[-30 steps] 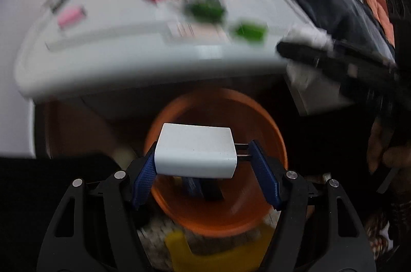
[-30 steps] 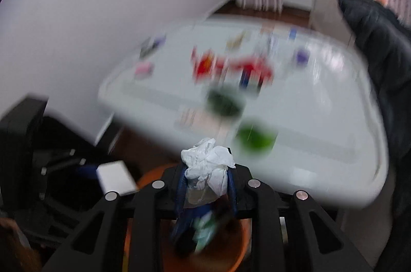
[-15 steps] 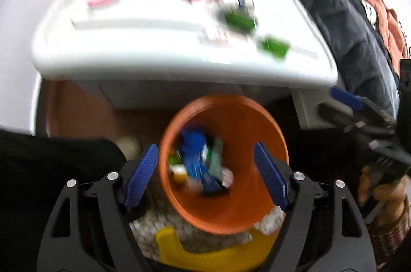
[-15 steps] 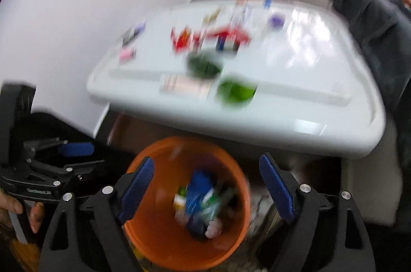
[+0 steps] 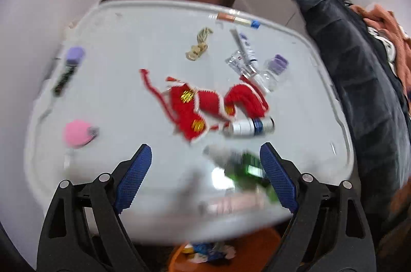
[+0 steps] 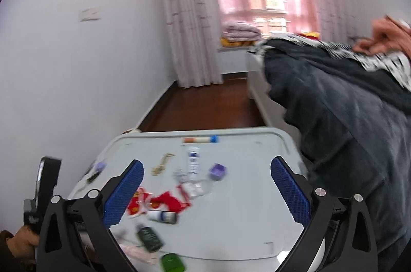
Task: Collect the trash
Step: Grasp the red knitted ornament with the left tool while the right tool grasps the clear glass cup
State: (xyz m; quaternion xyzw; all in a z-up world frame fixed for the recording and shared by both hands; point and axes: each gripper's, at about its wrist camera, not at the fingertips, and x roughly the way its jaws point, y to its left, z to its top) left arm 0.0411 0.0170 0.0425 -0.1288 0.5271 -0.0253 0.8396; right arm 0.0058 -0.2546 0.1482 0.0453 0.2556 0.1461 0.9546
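— Both tongs, the left tongs [image 5: 205, 177] and the right tongs [image 6: 206, 192], have just been opening and gape wide, nothing between them; the white box and paper wad are gone.

— Dropped in the round orange plastic bin [image 5: 257, 249] below the white table [image 5: 128, 66], then. The red knitted cloth [image 5: 205, 105] and the dark green bottle [image 6: 149, 238] lie up there.
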